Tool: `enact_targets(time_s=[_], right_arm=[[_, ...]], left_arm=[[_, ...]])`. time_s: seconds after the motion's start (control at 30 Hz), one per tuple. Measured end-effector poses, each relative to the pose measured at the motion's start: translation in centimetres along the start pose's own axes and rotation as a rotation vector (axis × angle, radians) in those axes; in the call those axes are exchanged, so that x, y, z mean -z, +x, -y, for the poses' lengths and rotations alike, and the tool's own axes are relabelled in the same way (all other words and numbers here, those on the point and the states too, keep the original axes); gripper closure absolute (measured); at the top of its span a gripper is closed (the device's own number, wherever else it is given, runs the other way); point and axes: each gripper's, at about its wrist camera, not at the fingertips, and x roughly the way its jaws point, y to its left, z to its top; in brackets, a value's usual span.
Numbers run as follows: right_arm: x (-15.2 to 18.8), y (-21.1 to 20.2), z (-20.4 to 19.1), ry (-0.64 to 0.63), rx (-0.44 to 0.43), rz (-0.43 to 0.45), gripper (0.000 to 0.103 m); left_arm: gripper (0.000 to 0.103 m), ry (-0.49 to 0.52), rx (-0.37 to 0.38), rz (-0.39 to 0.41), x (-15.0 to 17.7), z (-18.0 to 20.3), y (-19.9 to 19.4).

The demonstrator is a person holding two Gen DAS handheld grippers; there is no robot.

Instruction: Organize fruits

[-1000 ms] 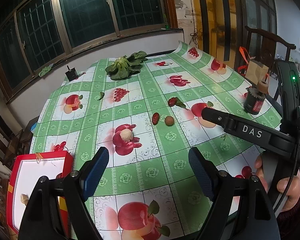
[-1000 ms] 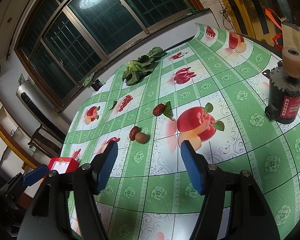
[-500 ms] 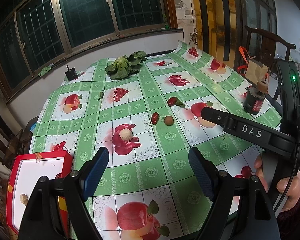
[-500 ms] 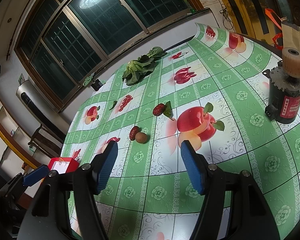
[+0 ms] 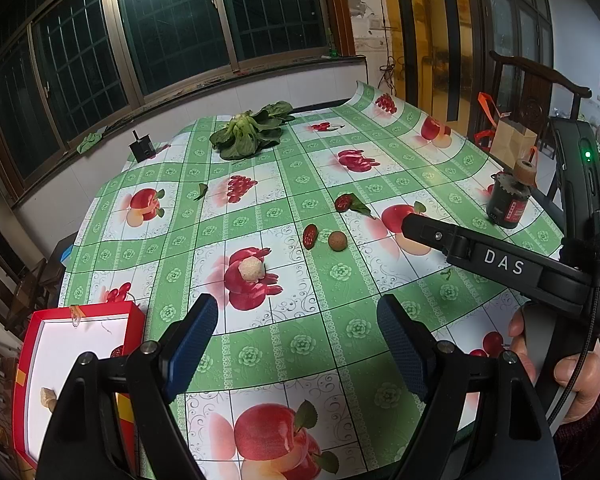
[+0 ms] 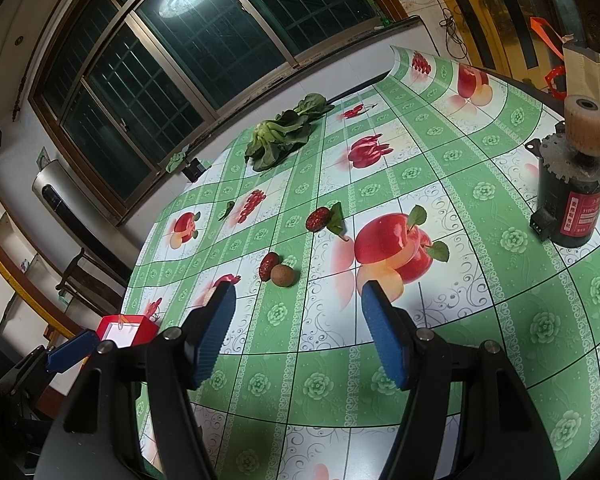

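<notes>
Dark barred windows back a desk point(image 5: 340, 320) covered with a green checked cloth printed with fruit.

Left wrist view: the left gripper point(image 5: 296, 340) hangs over the near edge, its blue fingers point(image 5: 188, 344) wide apart with nothing between them. Ahead of the fingers lies a pale rough fruit point(image 5: 252, 269); further ahead, a red date point(image 5: 310, 236) lies just beside a round brown fruit point(image 5: 337, 241). Beyond these a second red date point(image 5: 343, 202) rests against a leaf. A red box point(image 5: 80, 360) with a white inside sits left of the left finger, a small pale piece in it. Leafy greens point(image 5: 248, 134) lie at the far side. At right a hand point(image 5: 560, 364) holds the other gripper.

Right wrist view: the right gripper point(image 6: 296, 332) is also wide and empty. Just ahead of the left finger point(image 6: 212, 336) sit the red date point(image 6: 269, 265) and brown fruit point(image 6: 283, 275), touching. The other date point(image 6: 318, 219) lies further on. A dark canister point(image 6: 572, 200) stands far right of the fingers.
</notes>
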Motion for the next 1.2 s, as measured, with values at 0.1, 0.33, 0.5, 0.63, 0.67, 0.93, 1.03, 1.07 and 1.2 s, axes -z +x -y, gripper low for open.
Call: enact_targets(time_s=[0.1,0.33,0.5,0.63,0.67,0.93,1.03,1.07,1.2], right_arm=[[0.00,0.01,0.00,0.000,0.000,0.001,0.037],[-0.01,0.03,0.00,0.000,0.000,-0.002,0.037],[-0.04,0.02,-0.04,-0.001,0.000,-0.004,0.037],[-0.06,0.02,-0.11,-0.002,0.000,-0.004,0.037],[-0.06,0.02,-0.11,-0.001,0.000,-0.004,0.037],[-0.03,-0.01,-0.10,-0.003,0.000,-0.003,0.037],[-0.03,0.02,-0.15,-0.001,0.001,-0.003,0.037],[-0.03,0.01,-0.14,-0.001,0.001,-0.003,0.037],[-0.02,-0.01,-0.14,-0.001,0.001,-0.004,0.037]], left_arm=[[0.021,0.000,-0.001,0.001,0.08,0.04,-0.01],[0.021,0.000,0.000,-0.001,0.00,0.01,-0.01],[0.021,0.004,0.002,-0.001,0.06,0.16,0.05],[0.021,0.003,0.003,0.000,0.09,0.19,0.05],[0.021,0.003,0.002,0.000,0.04,0.18,0.05],[0.021,0.004,0.003,0.001,0.09,0.23,0.06],[0.021,0.003,0.001,0.000,0.03,0.21,0.04],[0.021,0.003,0.002,-0.001,-0.03,0.17,0.03],[0.021,0.002,0.003,0.002,-0.02,0.31,0.11]])
